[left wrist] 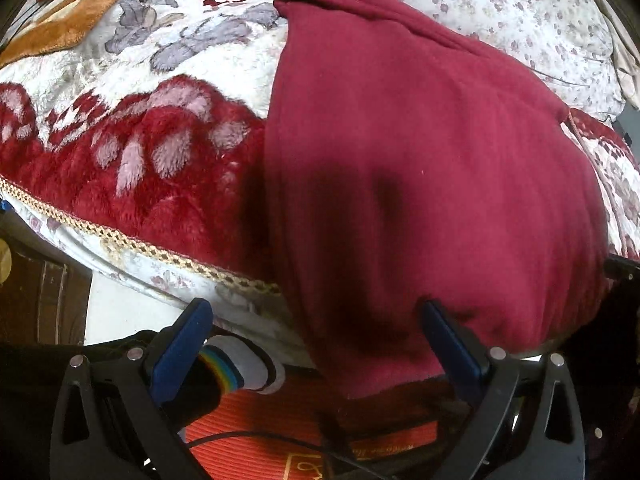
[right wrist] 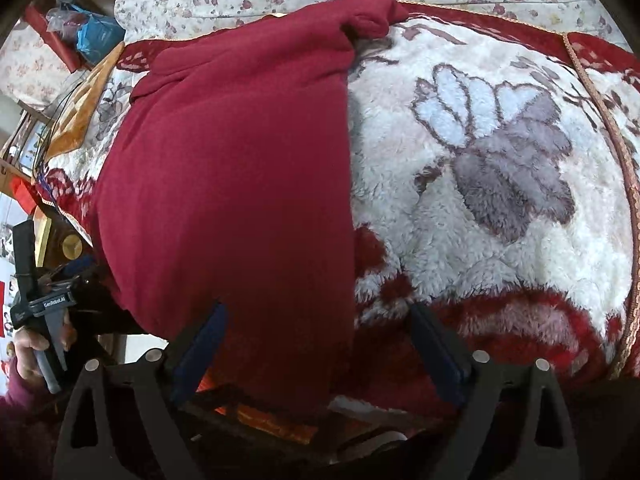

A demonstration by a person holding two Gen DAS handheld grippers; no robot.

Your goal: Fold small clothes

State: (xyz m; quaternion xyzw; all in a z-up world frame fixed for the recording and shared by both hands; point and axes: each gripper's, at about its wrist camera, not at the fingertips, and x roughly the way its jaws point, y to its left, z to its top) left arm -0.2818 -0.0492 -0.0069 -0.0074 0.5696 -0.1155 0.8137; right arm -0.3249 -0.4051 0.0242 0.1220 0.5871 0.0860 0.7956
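Note:
A dark red garment point(left wrist: 420, 160) lies folded lengthwise on the bed, and its near end hangs over the bed's front edge. My left gripper point(left wrist: 316, 314) hovers over that hanging end with its jaws wide apart. The cloth's left border runs between the blue fingers point(left wrist: 444, 332). In the right wrist view the same garment point(right wrist: 232, 168) fills the left half. My right gripper point(right wrist: 318, 318) is open above its near right edge, and neither pad presses on the cloth. A hand point(right wrist: 28, 344) at the far left holds the left gripper's handle.
A plush red and white flowered blanket point(right wrist: 500, 152) covers the bed, trimmed with gold braid point(left wrist: 132, 240). A small-flowered sheet point(left wrist: 500, 4) lies beyond, and an orange-brown blanket point(left wrist: 72, 16) at the far left. Below the bed edge are an orange mat point(left wrist: 280, 420) and a foot in a striped sock point(left wrist: 240, 368).

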